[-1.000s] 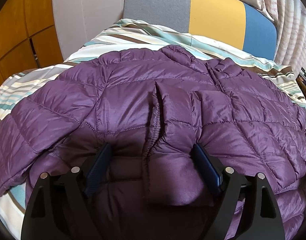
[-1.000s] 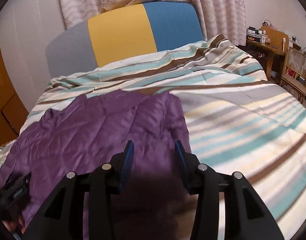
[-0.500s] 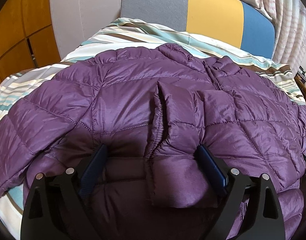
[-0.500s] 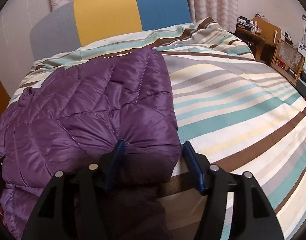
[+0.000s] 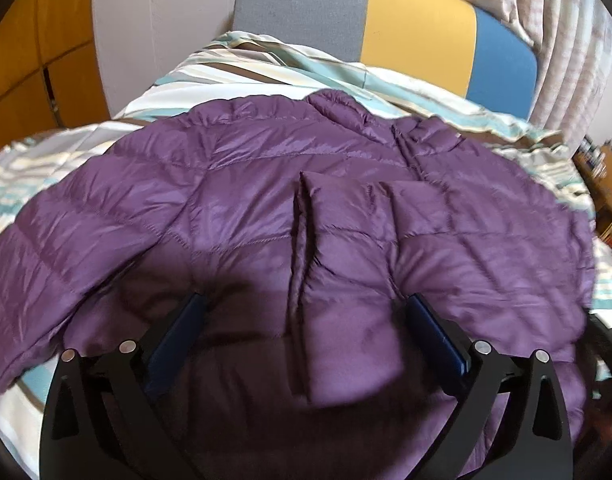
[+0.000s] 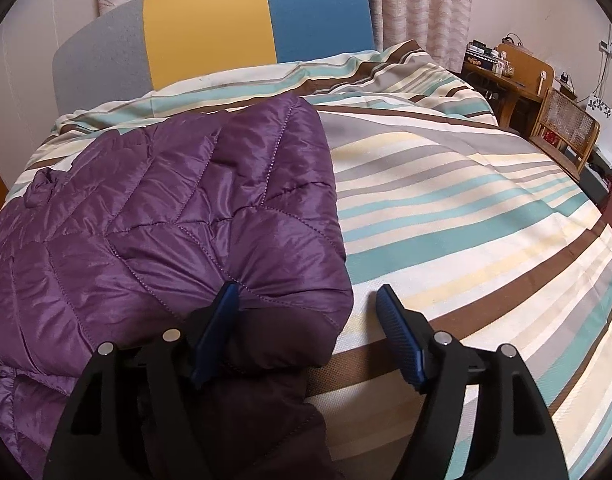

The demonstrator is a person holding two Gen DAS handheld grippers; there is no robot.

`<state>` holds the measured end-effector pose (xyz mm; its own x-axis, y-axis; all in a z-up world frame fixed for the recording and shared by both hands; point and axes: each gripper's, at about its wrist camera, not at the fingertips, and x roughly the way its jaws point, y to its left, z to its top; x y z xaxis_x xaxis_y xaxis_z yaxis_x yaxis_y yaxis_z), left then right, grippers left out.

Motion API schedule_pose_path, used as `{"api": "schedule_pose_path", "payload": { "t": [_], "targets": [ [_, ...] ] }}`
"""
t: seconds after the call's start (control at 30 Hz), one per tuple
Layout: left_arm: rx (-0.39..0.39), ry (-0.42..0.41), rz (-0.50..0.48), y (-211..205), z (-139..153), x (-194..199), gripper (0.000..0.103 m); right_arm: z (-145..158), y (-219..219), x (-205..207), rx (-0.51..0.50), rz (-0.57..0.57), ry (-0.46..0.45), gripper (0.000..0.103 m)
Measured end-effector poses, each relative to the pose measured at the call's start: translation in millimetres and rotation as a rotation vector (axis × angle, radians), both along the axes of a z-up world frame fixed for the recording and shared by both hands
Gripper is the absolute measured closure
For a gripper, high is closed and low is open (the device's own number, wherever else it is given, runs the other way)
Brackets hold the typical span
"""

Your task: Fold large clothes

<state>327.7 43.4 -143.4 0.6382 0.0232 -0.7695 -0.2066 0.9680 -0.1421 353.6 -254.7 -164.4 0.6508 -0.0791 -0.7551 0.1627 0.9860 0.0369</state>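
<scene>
Left wrist view: the purple puffer jacket (image 5: 265,208) lies spread on the striped duvet (image 5: 233,72), one sleeve cuff (image 5: 342,280) folded onto its chest. The left gripper (image 5: 303,332) has stayed wide open over that cuff, gripping nothing, barely shifted.

Right wrist view: the right gripper (image 6: 306,332) has spread wider and released the jacket's folded side panel (image 6: 273,248), which now rests flat; this fold looks finished.
</scene>
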Motion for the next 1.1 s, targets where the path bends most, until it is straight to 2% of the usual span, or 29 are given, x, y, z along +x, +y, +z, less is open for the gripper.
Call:
{"api": "schedule_pose_path", "payload": {
  "t": [0.03, 0.1, 0.2, 0.33, 0.6, 0.87, 1.0, 1.1],
  "targets": [
    [-0.037, -0.02, 0.006, 8, 6, -10, 0.003, 0, 0, 0, 0.0, 0.0, 0.0, 0.031],
    [-0.058, -0.053, 0.036, 20, 16, -24, 0.003, 0, 0, 0, 0.0, -0.002, 0.001, 0.031],
    [-0.054, -0.112, 0.111, 50, 30, -56, 0.003, 0, 0, 0, -0.007, -0.003, 0.0, 0.03],
    [-0.046, -0.127, 0.202, 89, 36, -95, 0.003, 1, 1, 0, -0.015, -0.005, 0.0, 0.029],
    [-0.121, -0.104, 0.435, 170, 29, -173, 0.003, 1, 2, -2, -0.016, -0.007, -0.002, 0.028],
    [-0.203, -0.153, 0.671, 210, 16, -258, 0.003, 0, 0, -2, -0.02, -0.009, -0.001, 0.027],
    [-0.31, -0.204, 0.789, 231, 2, -299, 0.004, 0, 0, -2, -0.02, -0.008, -0.002, 0.026],
    [-0.417, -0.27, 0.848, 247, -6, -315, 0.01, 0, 0, -2, -0.022, -0.009, -0.002, 0.026]
  ]
}}
